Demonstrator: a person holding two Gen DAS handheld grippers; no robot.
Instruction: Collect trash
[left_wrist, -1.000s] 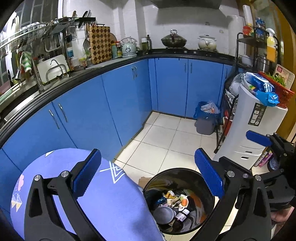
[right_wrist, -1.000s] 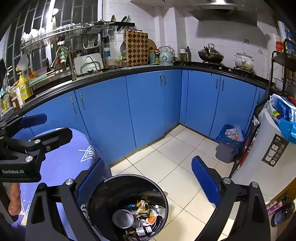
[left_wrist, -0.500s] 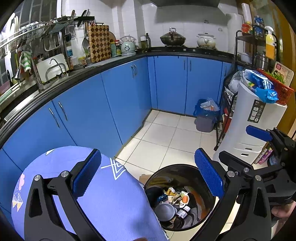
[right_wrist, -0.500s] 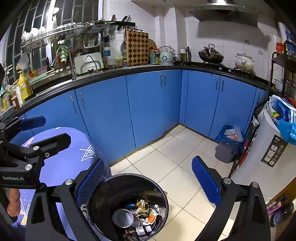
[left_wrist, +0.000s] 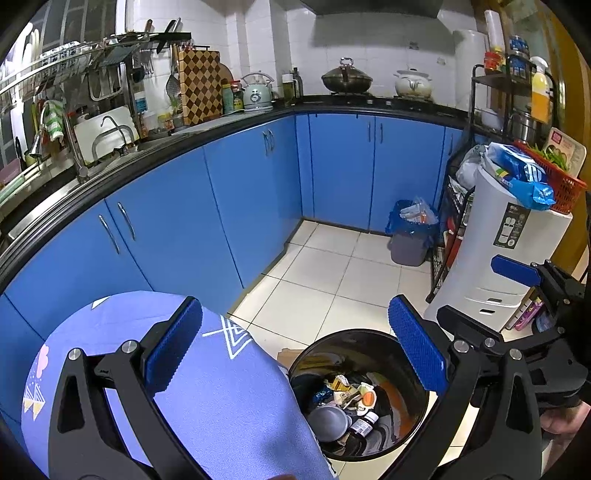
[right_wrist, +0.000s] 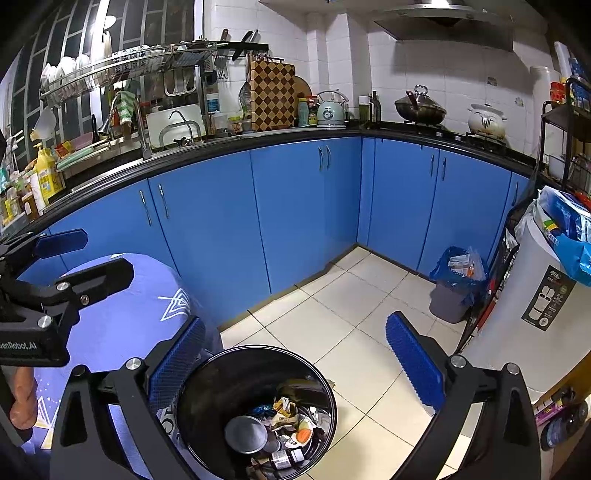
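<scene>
A black round trash bin stands on the tiled floor beside a round table with a purple cloth. It also shows in the right wrist view. Inside lie mixed trash: wrappers, a grey cup, a small bottle. My left gripper is open and empty, above the table's edge and the bin. My right gripper is open and empty, above the bin. The right gripper shows at the right in the left wrist view; the left gripper shows at the left in the right wrist view.
Blue kitchen cabinets run along the left and back under a black counter. A small grey bin with a blue bag stands in the far corner. A white appliance with a red basket on top and a black rack stand at the right.
Both views have drifted slightly; the bin sits a little lower in the left wrist view. Both grippers stay open and empty.
</scene>
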